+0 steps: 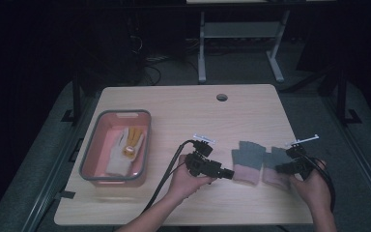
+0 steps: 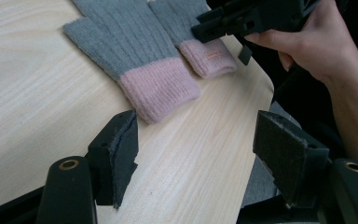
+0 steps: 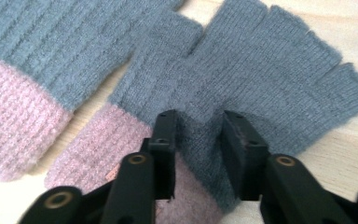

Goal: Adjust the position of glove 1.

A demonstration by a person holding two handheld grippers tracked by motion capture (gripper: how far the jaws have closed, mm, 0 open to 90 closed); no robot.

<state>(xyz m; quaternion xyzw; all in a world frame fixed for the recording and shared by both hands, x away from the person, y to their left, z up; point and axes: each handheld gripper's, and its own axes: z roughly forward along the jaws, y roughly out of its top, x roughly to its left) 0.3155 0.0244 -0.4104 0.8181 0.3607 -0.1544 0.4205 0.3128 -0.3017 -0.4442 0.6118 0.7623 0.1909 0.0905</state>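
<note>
While pinched, glove (image 3: 242,84), unreadable orange tag (image 3: 114,173)

High view: fixed above the person's side, looks forward and down, takes in the whole table (image 1: 183,104), far off.
Left gripper view: rides low over the tabletop, looks along its jaws across the wood toward the near glove (image 2: 135,60), fairly close.
Right gripper view: very close, looks down along its jaws onto the far glove (image 3: 261,88).
Shared, all three: both gloves lying side by side; near glove (image 1: 245,162), far glove (image 1: 275,166).
Shared, left and high: right gripper (image 2: 242,21), also at (image 1: 290,166).
</note>
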